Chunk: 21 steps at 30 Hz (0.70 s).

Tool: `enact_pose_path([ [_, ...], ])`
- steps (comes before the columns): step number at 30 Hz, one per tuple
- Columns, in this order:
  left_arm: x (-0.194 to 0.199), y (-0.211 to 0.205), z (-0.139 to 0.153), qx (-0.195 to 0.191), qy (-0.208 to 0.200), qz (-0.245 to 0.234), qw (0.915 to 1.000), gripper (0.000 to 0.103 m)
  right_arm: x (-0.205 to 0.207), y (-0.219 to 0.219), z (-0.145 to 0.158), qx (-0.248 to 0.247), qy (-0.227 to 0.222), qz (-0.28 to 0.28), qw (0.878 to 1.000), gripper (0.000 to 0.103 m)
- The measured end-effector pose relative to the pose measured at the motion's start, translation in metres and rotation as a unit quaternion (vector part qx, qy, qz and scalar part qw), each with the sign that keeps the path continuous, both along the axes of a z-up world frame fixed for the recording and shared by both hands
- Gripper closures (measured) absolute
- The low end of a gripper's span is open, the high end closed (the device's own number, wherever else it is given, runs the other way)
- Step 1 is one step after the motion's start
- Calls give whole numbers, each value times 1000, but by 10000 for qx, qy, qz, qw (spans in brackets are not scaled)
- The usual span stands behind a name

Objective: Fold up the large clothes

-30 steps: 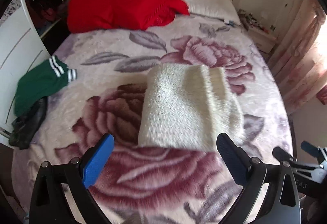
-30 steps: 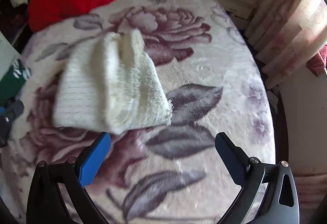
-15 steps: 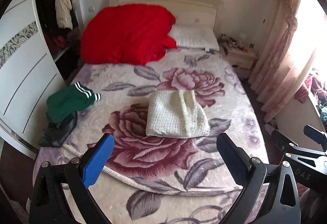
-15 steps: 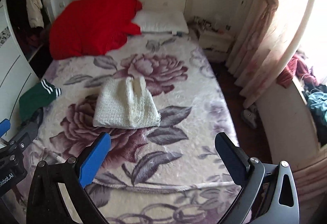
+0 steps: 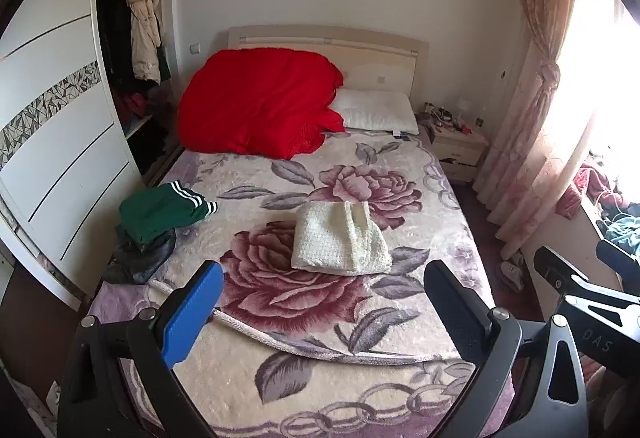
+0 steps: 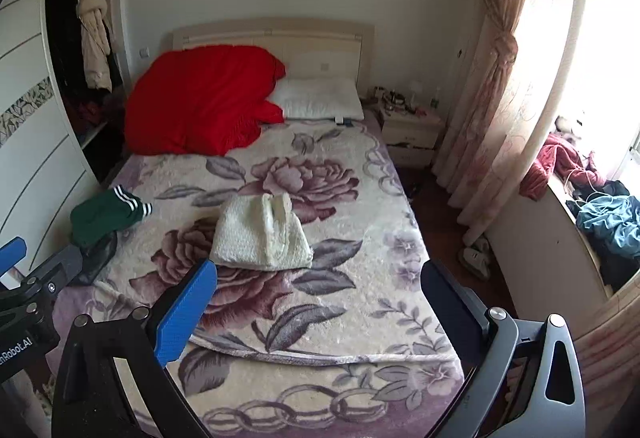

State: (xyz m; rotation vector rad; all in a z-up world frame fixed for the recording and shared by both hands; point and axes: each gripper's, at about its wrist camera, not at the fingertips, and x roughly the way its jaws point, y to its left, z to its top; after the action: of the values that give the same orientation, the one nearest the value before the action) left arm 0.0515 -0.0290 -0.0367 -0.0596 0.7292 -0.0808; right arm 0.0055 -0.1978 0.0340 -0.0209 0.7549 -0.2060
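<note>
1. Both sets of jaws stand wide apart with nothing between them: the left gripper [image 5: 320,302] and the right gripper [image 6: 316,300] hang over the foot of the bed, holding no cloth at all.

2. Just past the fingertips comes the flowered blanket [image 5: 304,322], its corded edge running across below the grippers.

3. Further up, well apart from both grippers, the white sweater [image 5: 340,238] lies in the middle of the bed, folded into a compact rectangle, flat on the big rose; the right wrist view shows it too [image 6: 260,234].

4. My read on the step: this fold looks finished. The bundle is square and settled, and neither gripper is anywhere near it.

5. Off by the wardrobe side sits a folded green garment [image 5: 160,210] with white stripes, resting on something dark [image 5: 140,258]. That looks like the stack of done pieces.

6. At the headboard, a red quilt [image 5: 260,106] is heaped beside a white pillow [image 5: 376,110].

7. Next move, as I judge it: either carry the sweater over to the green stack, one gripper on each end so it keeps its shape, or fetch the next garment.
</note>
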Motion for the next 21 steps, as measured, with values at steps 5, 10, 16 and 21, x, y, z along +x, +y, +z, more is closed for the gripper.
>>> enact_pose_path([
  [5,-13,-1,11,52,14,34,10000,1,-29,6,22,49,-126,94,9999,0],
  [10,-22,-3,21,160,177,129,9996,1,-40,8,34,190,29,269,9995,0],
  [16,-28,-8,30,227,230,158,9994,0,-45,4,45,244,5,405,9989,0],
  [21,-35,-11,36,249,119,227,9994,0,-50,0,59,203,-150,435,9987,0],
])
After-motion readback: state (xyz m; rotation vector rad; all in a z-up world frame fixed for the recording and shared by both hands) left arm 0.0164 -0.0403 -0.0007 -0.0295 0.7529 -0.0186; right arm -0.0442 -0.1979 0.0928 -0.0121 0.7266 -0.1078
